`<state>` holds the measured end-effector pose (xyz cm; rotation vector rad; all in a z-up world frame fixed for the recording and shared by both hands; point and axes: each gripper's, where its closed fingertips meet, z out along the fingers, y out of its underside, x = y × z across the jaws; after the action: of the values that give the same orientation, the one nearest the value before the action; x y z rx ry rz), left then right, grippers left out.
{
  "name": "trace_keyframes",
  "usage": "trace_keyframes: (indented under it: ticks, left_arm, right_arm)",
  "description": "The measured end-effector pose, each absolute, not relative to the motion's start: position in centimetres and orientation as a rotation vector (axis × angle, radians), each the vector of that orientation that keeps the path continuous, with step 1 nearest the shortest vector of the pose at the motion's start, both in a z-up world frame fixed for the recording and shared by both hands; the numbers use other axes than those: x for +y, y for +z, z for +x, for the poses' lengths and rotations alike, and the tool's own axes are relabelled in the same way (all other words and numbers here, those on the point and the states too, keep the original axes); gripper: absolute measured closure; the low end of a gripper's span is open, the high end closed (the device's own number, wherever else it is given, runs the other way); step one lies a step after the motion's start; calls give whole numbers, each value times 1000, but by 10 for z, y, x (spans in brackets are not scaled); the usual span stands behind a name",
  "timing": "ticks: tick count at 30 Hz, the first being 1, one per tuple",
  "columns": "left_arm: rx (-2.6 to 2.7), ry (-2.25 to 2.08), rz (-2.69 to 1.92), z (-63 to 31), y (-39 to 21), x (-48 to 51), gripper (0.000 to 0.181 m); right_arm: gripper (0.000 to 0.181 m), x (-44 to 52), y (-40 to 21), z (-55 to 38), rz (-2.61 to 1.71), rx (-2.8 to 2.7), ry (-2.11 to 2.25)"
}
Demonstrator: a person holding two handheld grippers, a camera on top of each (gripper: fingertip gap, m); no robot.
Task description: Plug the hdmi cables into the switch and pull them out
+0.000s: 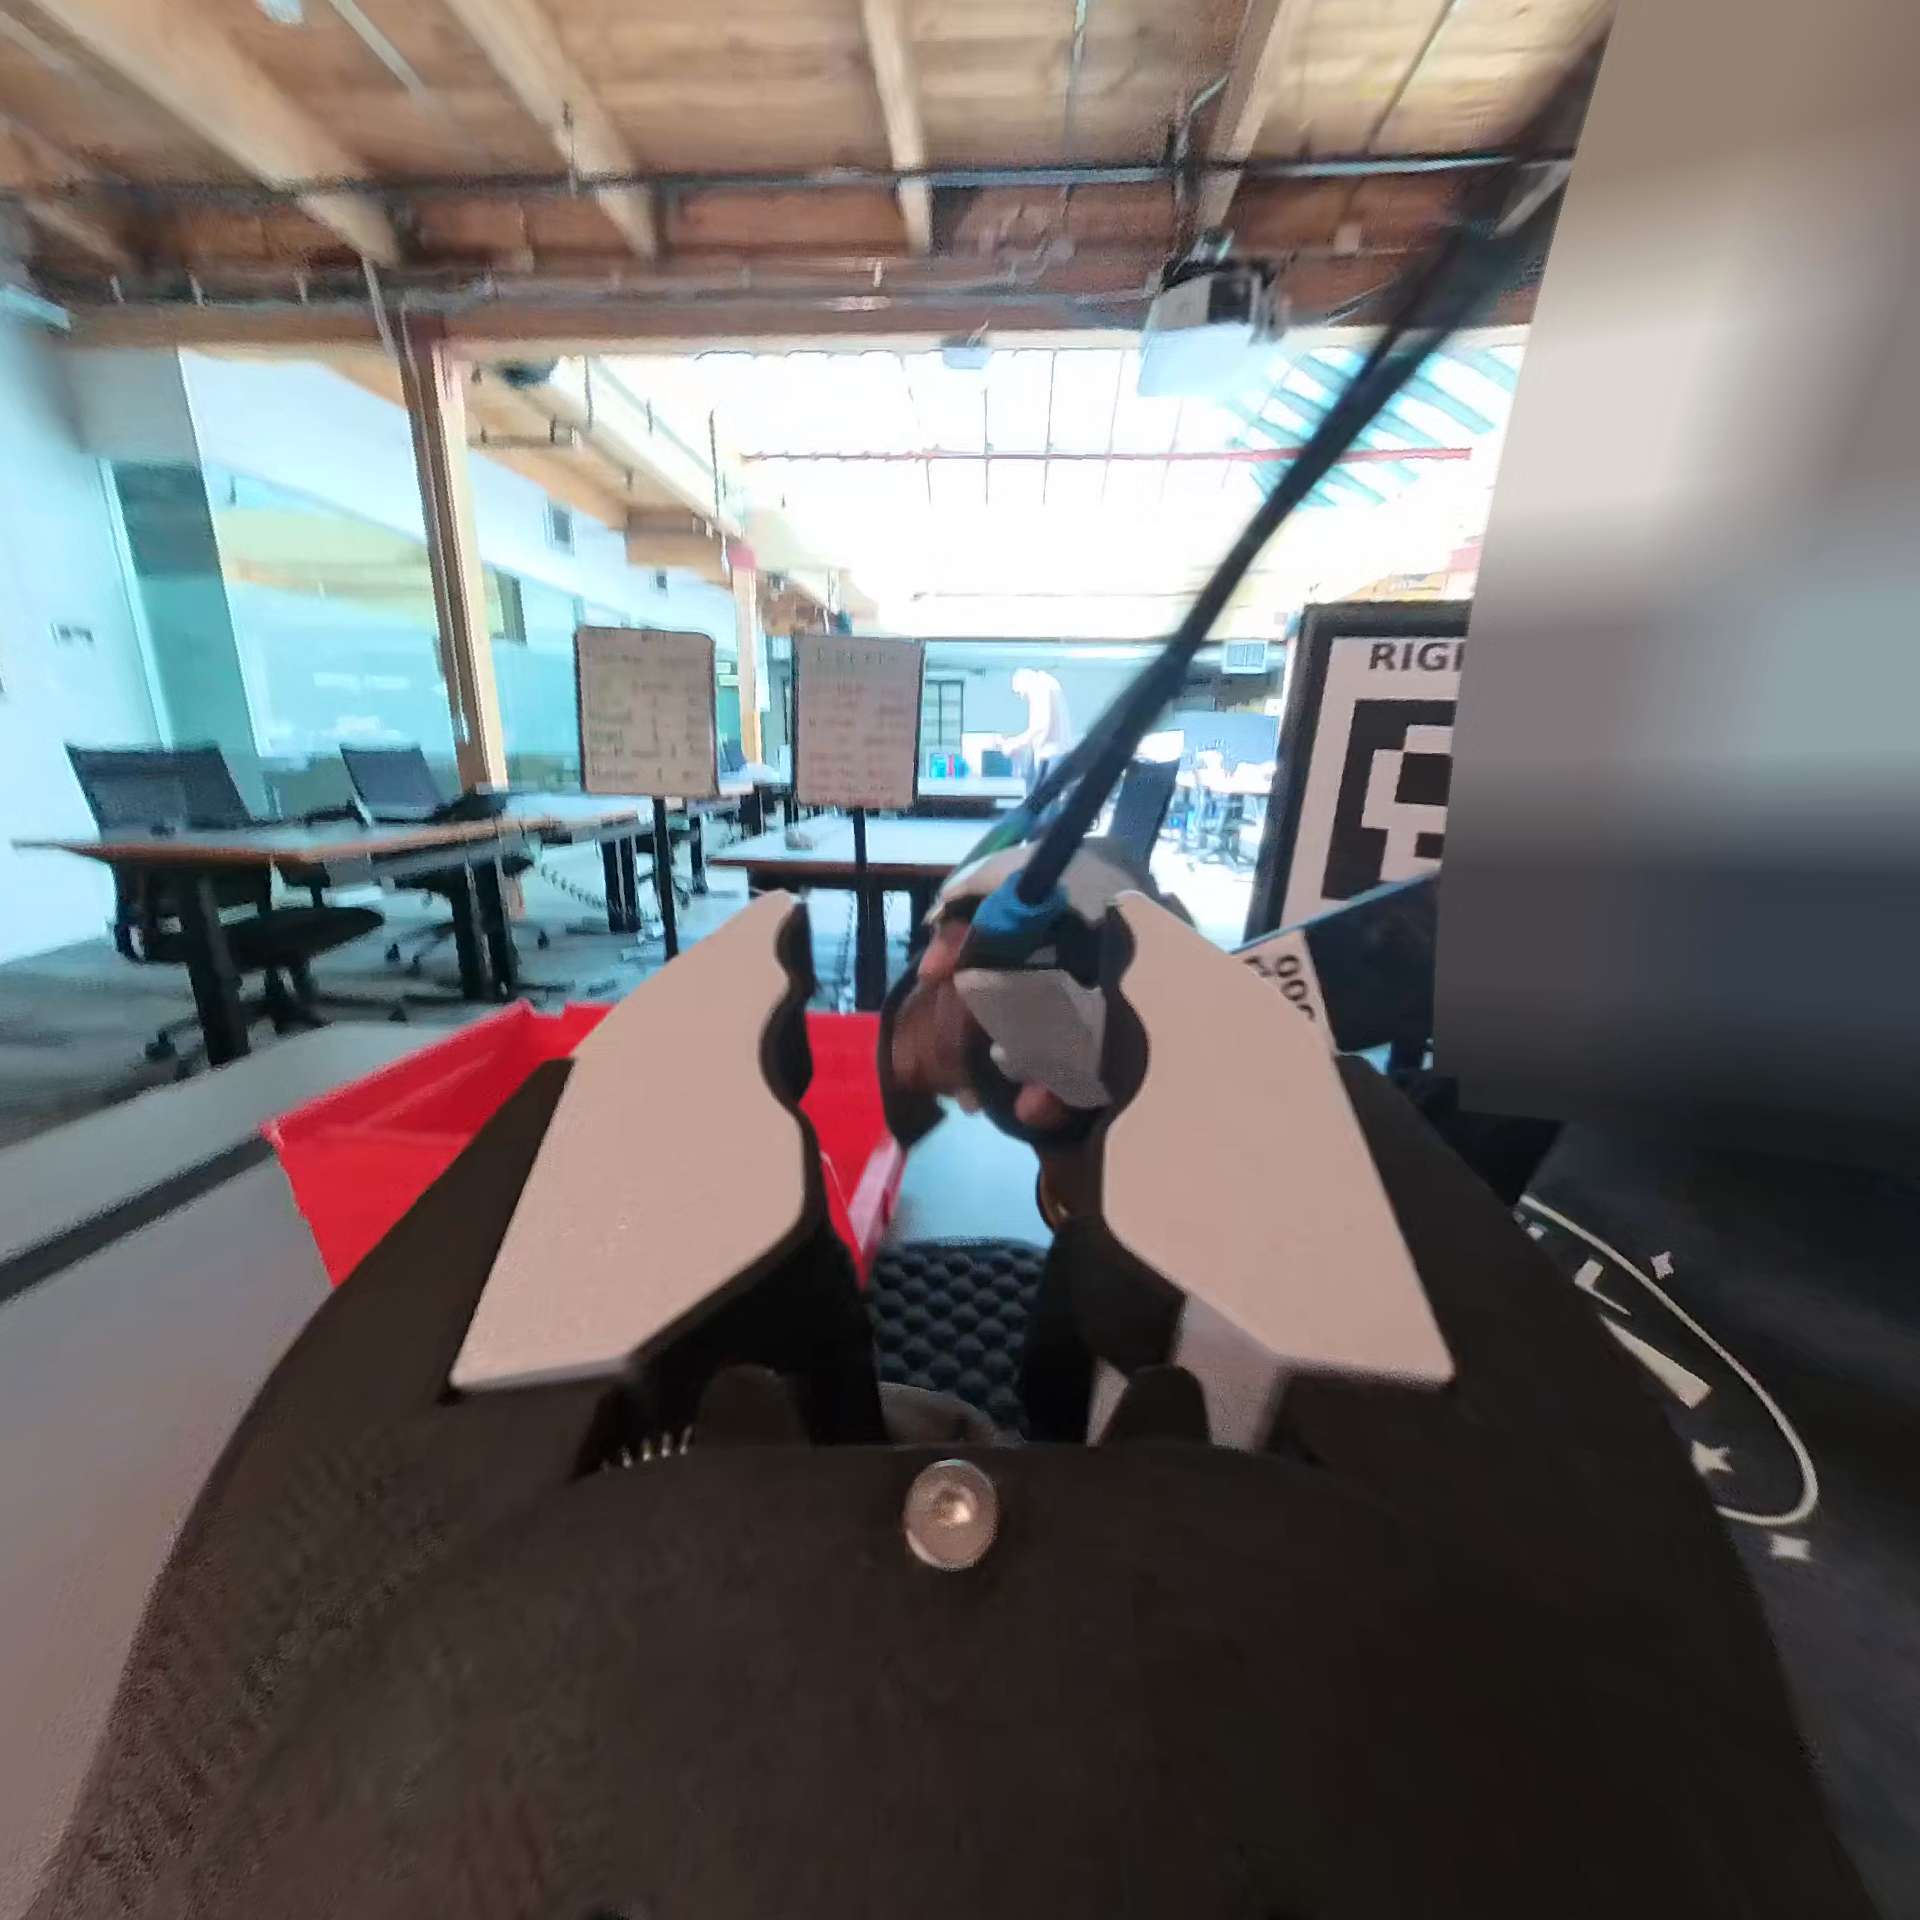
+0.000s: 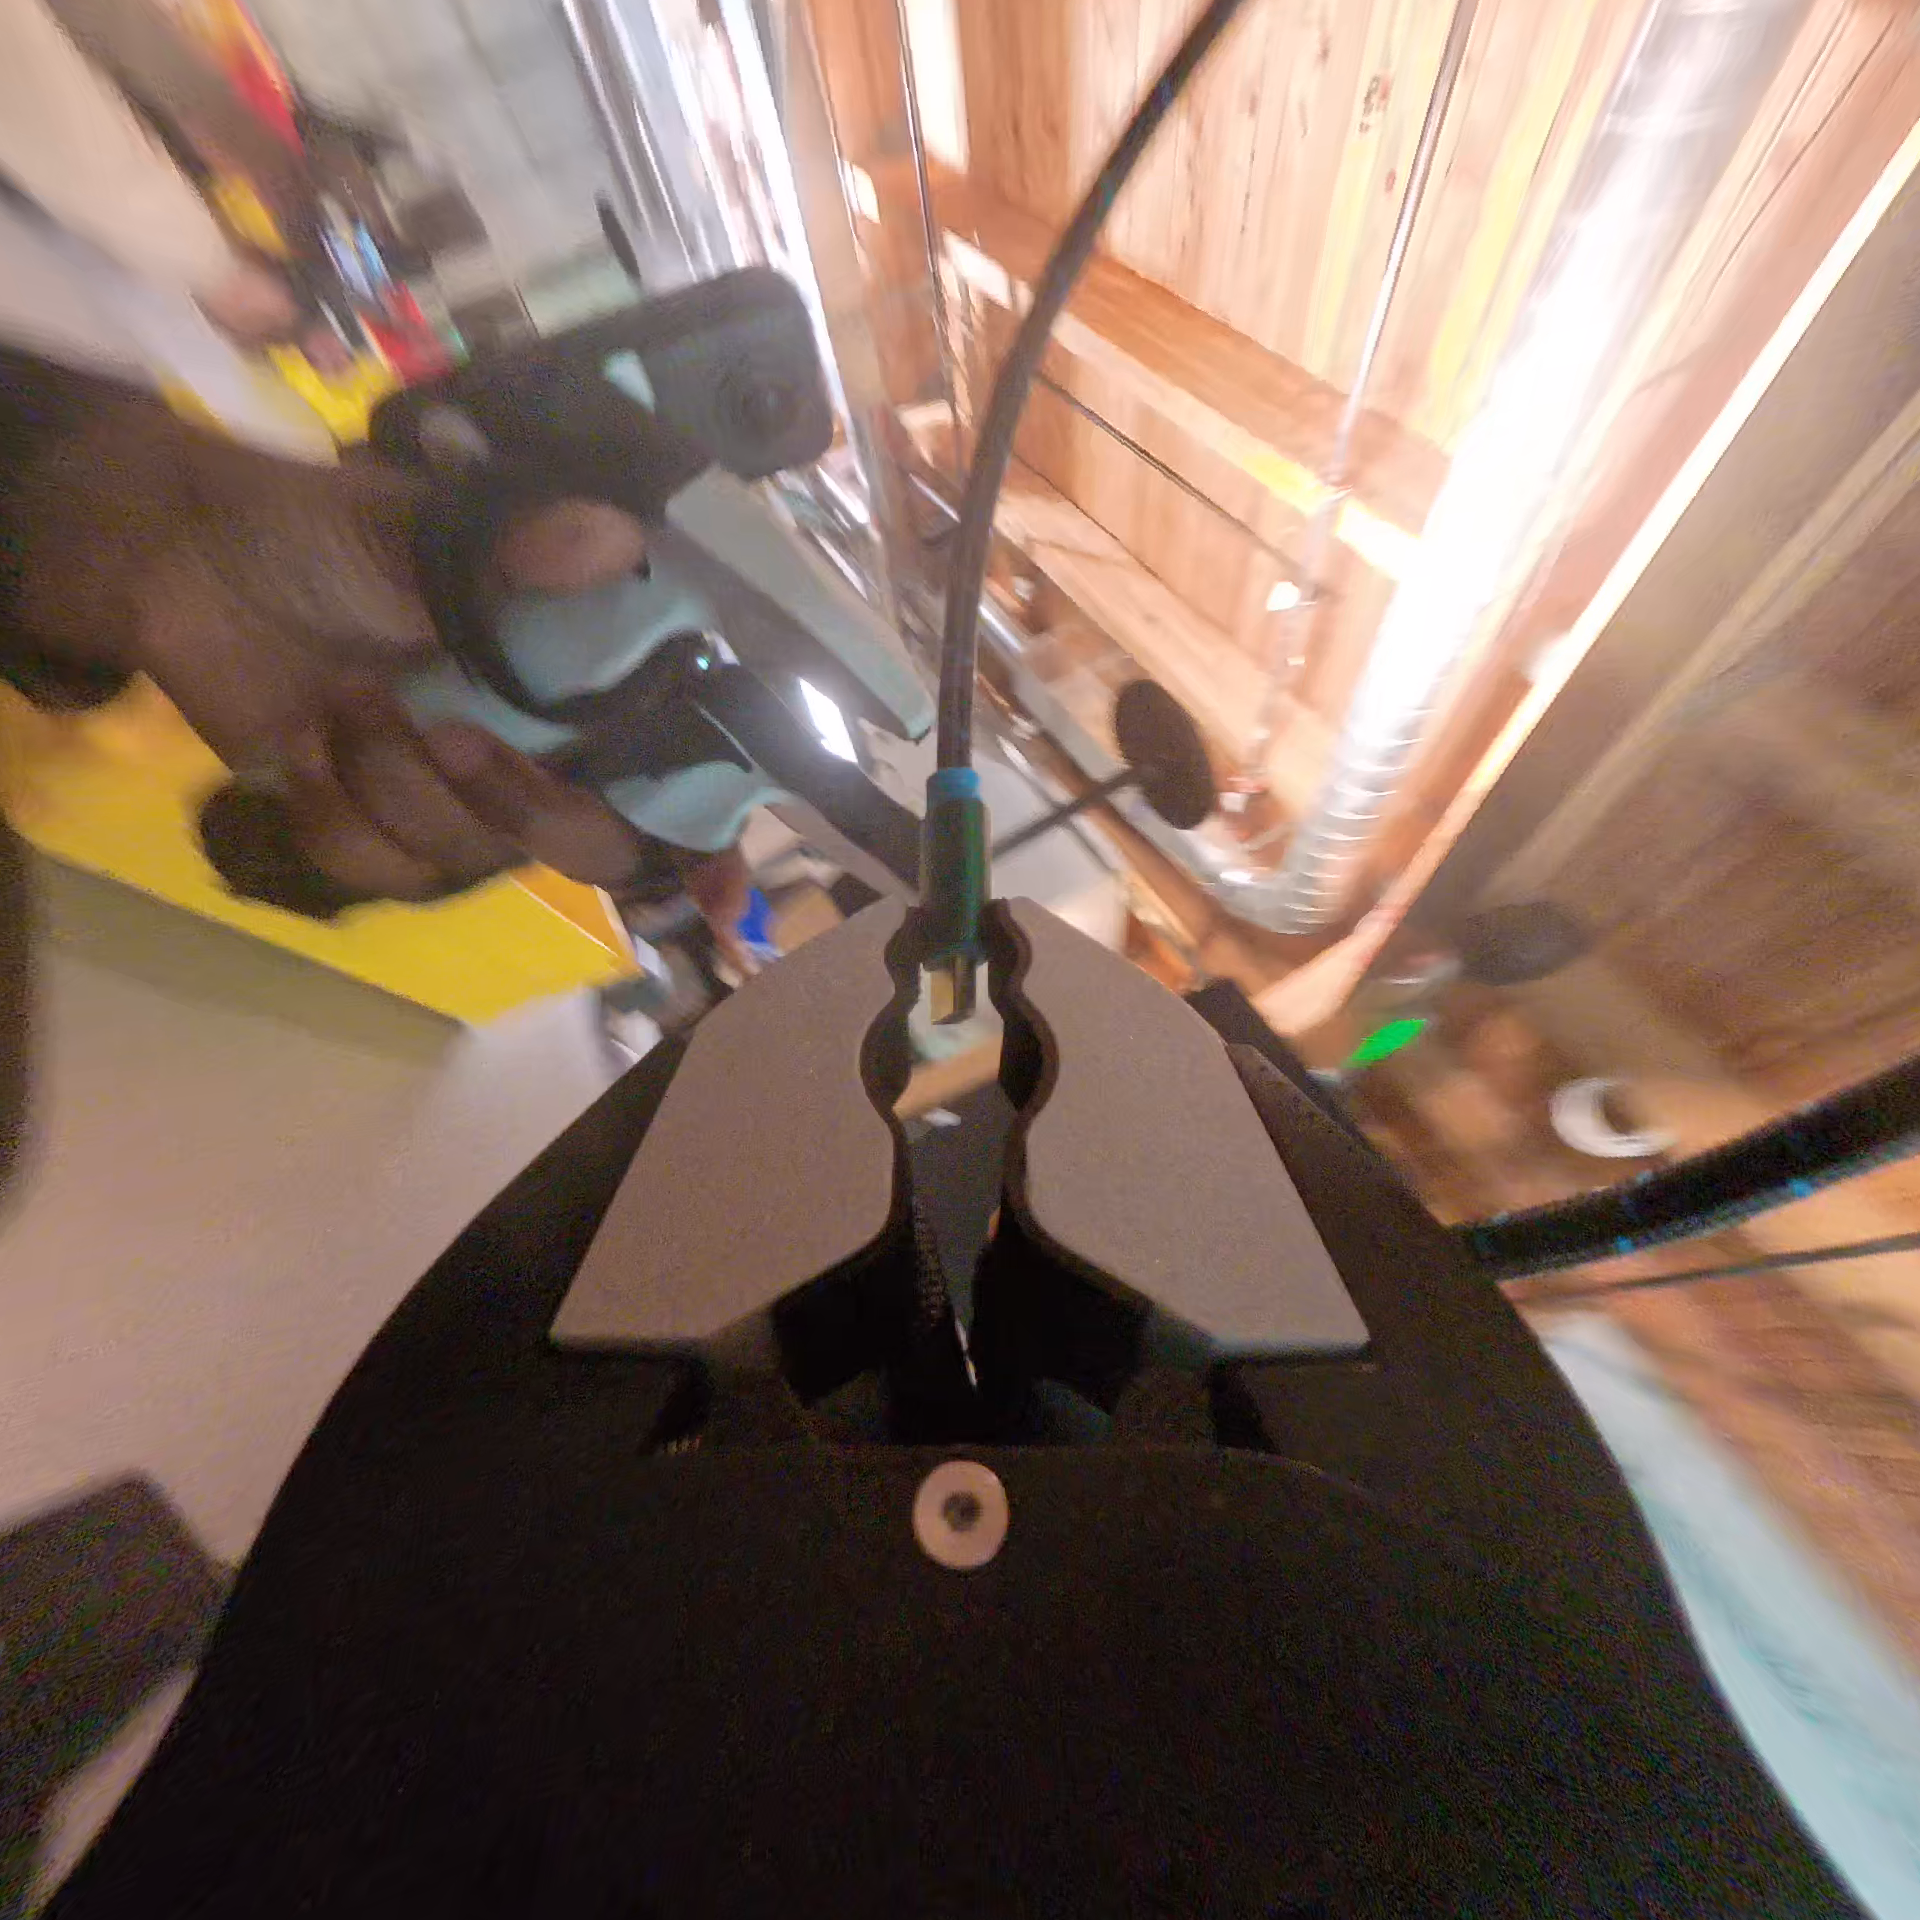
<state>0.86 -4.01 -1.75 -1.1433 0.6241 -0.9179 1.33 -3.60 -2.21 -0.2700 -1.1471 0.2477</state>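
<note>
My right gripper (image 2: 951, 920) is shut on the plug of a black HDMI cable (image 2: 951, 862), which has a blue collar and a gold metal tip pointing back toward the camera. The cable arcs upward. In the left wrist view the same cable (image 1: 1195, 634) rises up and to the right from the right gripper (image 1: 1039, 997), which a hand holds just beyond my fingertips. My left gripper (image 1: 956, 935) is open and empty, raised off the table. It also shows in the right wrist view (image 2: 665, 665), held by a hand with its camera on top. No switch is in view.
A red bin (image 1: 416, 1122) sits on the grey table (image 1: 135, 1351) below the left gripper. A yellow object (image 2: 312, 862) lies at the left in the right wrist view. A second black cable (image 2: 1714, 1174) crosses at the right. Desks and chairs (image 1: 312, 831) stand far behind.
</note>
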Motion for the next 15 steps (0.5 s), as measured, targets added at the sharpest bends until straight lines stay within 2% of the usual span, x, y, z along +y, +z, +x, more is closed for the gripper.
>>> trace_keyframes:
  ticks: [1, 6, 15]
  left_arm:
    - [613, -943, -1176, 10, -20, -38, 123]
    - [643, -942, -1240, 29, -30, -36, 120]
    - [583, -363, -1061, 19, -27, -13, 133]
  right_arm:
    - [169, -34, -21, 14, -242, -1137, 133]
    - [170, -33, -13, 23, -193, -1086, -84]
    - [170, -8, -22, 16, -315, -1135, -166]
